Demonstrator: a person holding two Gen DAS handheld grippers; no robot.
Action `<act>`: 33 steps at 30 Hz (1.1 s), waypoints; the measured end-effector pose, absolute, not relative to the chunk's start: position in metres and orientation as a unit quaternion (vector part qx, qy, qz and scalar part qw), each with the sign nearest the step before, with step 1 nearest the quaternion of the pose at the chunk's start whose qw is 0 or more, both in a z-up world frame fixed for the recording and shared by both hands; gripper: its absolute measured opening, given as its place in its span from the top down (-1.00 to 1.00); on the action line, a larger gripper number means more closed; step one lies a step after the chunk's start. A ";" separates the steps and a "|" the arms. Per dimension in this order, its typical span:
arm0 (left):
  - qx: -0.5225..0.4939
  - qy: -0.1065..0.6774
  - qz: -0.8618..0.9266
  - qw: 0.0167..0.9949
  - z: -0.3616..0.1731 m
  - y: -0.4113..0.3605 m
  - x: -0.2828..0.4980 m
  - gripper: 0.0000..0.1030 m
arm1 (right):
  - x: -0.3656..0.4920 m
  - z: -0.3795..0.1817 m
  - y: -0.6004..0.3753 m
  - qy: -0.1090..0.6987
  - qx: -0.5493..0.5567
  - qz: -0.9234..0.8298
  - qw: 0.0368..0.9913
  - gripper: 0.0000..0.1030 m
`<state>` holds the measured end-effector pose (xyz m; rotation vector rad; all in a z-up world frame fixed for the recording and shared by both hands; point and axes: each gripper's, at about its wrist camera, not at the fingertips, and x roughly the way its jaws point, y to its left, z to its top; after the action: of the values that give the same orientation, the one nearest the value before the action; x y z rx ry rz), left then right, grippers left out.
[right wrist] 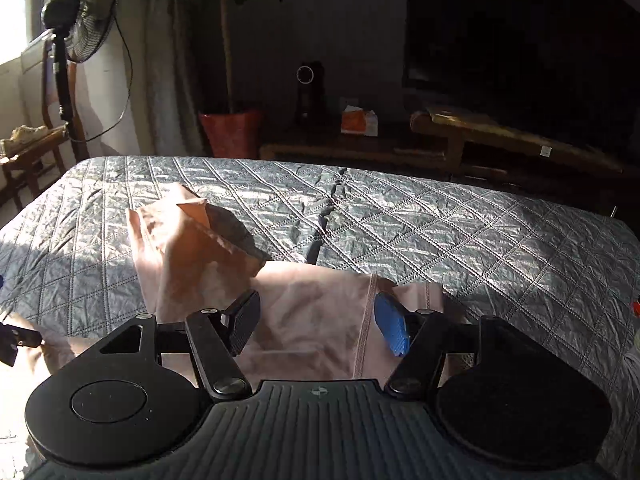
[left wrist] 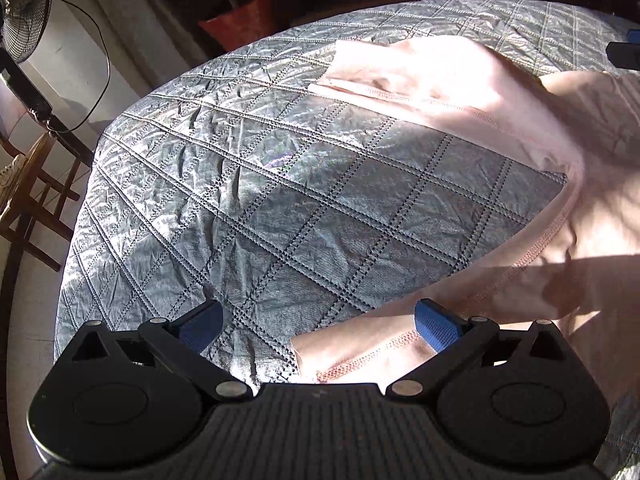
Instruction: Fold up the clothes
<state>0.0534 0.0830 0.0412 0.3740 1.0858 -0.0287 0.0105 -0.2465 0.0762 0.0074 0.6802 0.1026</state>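
Pink garment under open right gripper on quilt

Home, bedroom or living room: bed with grey quilted cover, standing fan by sunlit window far left, potted plant in red pot, wooden chair, low wooden furniture far right.

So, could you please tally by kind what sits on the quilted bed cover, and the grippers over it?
Pink garment: 1
Grey quilted cover: 1
Grippers: 2, left gripper, right gripper, both open
Total: 4
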 end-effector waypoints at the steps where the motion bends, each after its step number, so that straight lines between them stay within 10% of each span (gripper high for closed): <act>1: 0.180 0.514 -0.018 0.839 0.040 0.081 0.052 -0.98 | -0.002 0.067 -0.262 0.352 0.027 0.030 0.935 -0.38; 9: 0.220 0.510 -0.061 0.830 0.033 0.054 0.039 -0.98 | -0.060 0.018 -0.303 0.414 0.106 -0.026 0.903 -0.08; 13: 0.220 0.512 -0.062 0.828 0.033 0.049 0.041 -0.98 | -0.064 0.025 -0.302 0.407 0.090 -0.012 0.909 0.50; 20: 0.245 0.511 -0.061 0.822 0.033 0.040 0.043 -1.00 | -0.104 0.034 -0.291 0.432 -0.025 -0.008 0.901 0.40; 22: 0.262 0.504 -0.059 0.821 0.033 0.034 0.041 -1.00 | -0.116 0.043 -0.282 0.412 -0.048 -0.016 0.910 -0.41; 23: 0.269 0.500 -0.057 0.821 0.033 0.032 0.040 -1.00 | -0.119 0.050 -0.278 0.392 -0.049 -0.011 0.918 -0.48; 33: 0.285 0.496 -0.035 0.819 0.032 0.049 0.044 -1.00 | -0.090 0.037 -0.278 0.428 -0.119 -0.054 0.895 -0.16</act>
<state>0.0445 0.0494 0.0322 0.6078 1.0574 -0.0736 -0.0899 -0.2783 0.0366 -0.2458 0.8867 -0.1121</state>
